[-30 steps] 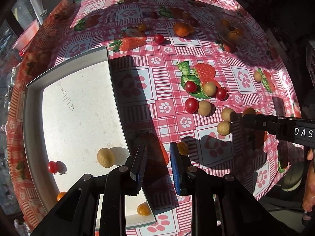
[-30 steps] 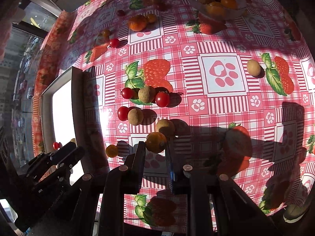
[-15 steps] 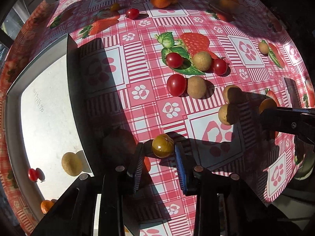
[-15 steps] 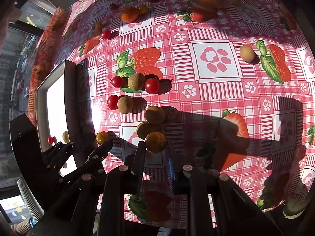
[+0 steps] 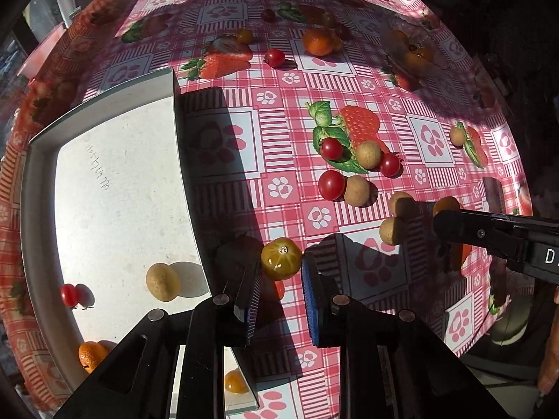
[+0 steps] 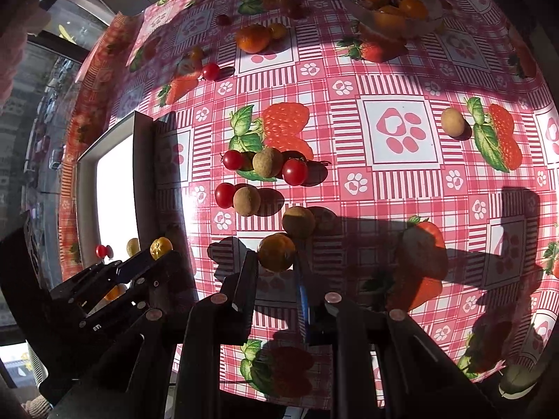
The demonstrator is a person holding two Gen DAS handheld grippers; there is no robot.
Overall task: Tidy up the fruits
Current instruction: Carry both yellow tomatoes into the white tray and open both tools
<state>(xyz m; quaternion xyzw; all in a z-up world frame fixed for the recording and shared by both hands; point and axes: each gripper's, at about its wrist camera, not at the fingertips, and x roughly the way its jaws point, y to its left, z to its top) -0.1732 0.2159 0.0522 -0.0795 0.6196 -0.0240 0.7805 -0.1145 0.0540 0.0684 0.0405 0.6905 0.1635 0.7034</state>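
My left gripper (image 5: 281,268) has a yellow-green tomato (image 5: 281,256) between its blue pads, and the jaws are closing on it, just right of the metal tray (image 5: 104,174). The right wrist view shows that tomato (image 6: 160,247) at the left gripper's tip beside the tray wall (image 6: 141,181). My right gripper (image 6: 274,263) is shut on a small orange fruit (image 6: 276,251), low over the checked tablecloth. In the tray lie a tan longan (image 5: 162,282), a red cherry tomato (image 5: 69,294) and two small orange fruits.
Red cherry tomatoes (image 5: 331,185) and tan longans (image 5: 357,190) are scattered mid-table, with a lone longan (image 6: 452,123) to the right. A mandarin (image 5: 317,42) and a glass bowl (image 6: 387,7) of orange fruit sit at the back. The table edge runs close below both grippers.
My left gripper swung right from over the tray edge to the yellow-green tomato, closed on it and shifted back toward the tray. The right gripper kept still with its orange fruit.
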